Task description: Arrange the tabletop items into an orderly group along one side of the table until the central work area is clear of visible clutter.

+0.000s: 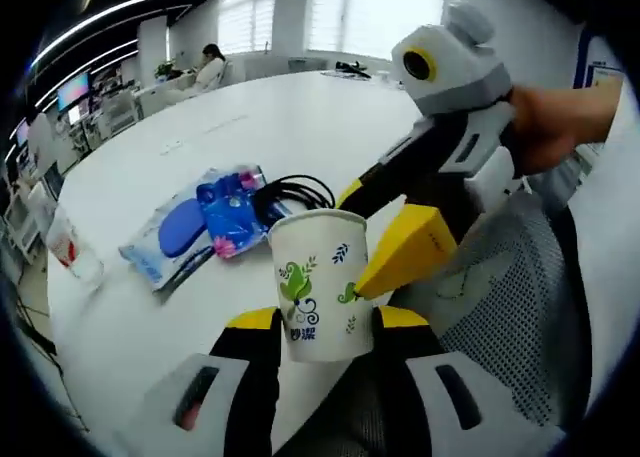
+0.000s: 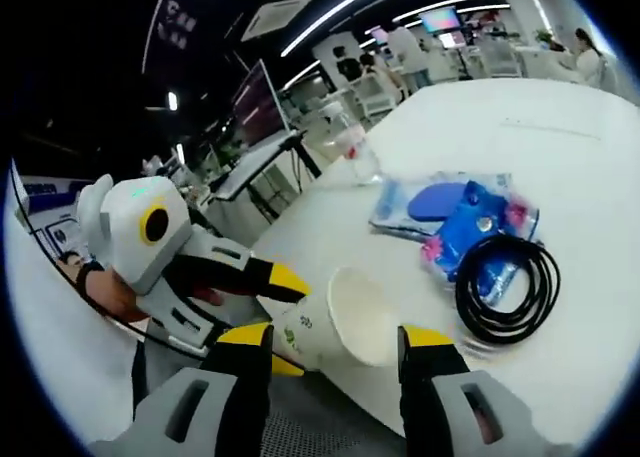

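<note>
A white paper cup (image 1: pixel 318 277) with a green leaf print stands upright between my left gripper's (image 1: pixel 325 319) jaws, which are shut on its lower body at the table's near edge. My right gripper (image 1: pixel 375 227) reaches in from the right, open. Its jaws straddle the cup's upper part, and one yellow fingertip (image 1: pixel 405 252) touches the cup's side. In the right gripper view the cup (image 2: pixel 350 322) shows its open mouth between my right gripper's (image 2: pixel 335 339) jaws, with the left gripper (image 2: pixel 275 317) holding its base. A coiled black cable (image 1: pixel 300 192) (image 2: pixel 505 277) and blue packets in clear wrap (image 1: pixel 215 217) (image 2: pixel 470 217) lie on the white table (image 1: pixel 300 117).
A clear bottle with a red label (image 1: pixel 70 247) (image 2: pixel 355 147) stands near the table's far side edge. A grey mesh chair (image 1: pixel 510 307) sits below the grippers. A hand (image 1: pixel 550 122) holds the right gripper. Desks, screens and seated people (image 1: pixel 210 67) fill the room behind.
</note>
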Action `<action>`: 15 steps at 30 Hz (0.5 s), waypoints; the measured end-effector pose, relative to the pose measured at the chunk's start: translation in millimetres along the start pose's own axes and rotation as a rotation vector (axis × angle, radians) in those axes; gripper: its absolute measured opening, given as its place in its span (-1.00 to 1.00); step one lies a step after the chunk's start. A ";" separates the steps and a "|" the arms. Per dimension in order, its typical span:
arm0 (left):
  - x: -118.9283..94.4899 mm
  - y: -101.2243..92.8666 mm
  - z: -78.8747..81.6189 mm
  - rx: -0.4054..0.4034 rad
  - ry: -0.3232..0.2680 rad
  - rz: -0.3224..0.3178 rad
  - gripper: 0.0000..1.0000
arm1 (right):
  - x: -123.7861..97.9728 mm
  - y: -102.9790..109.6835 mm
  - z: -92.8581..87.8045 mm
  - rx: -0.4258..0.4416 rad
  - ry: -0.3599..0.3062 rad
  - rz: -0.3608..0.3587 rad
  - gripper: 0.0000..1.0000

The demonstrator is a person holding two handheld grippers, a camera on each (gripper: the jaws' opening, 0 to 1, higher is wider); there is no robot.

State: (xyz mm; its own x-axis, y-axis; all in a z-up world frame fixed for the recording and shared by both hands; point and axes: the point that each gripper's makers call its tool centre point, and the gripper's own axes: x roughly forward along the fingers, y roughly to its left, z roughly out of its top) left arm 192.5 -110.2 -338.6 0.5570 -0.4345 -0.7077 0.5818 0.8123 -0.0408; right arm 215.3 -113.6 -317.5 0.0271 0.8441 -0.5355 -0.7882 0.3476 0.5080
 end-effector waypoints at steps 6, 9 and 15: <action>0.9 -13.5 4.9 0.053 0.002 -0.036 -0.29 | 3.0 5.2 -3.4 0.018 0.004 0.022 -0.03; 0.9 -14.2 6.1 0.078 0.007 -0.035 -0.29 | 3.2 7.5 -7.0 0.023 0.010 0.030 -0.04; 1.3 -19.5 9.4 0.152 0.016 -0.044 -0.29 | 4.3 12.9 -10.5 0.045 0.022 0.061 -0.08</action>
State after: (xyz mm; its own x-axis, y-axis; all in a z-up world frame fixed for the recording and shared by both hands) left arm 187.4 -130.2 -332.1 0.5202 -0.4615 -0.7186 0.6893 0.7237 0.0342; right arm 198.8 -109.7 -320.3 -0.0336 0.8553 -0.5170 -0.7596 0.3143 0.5694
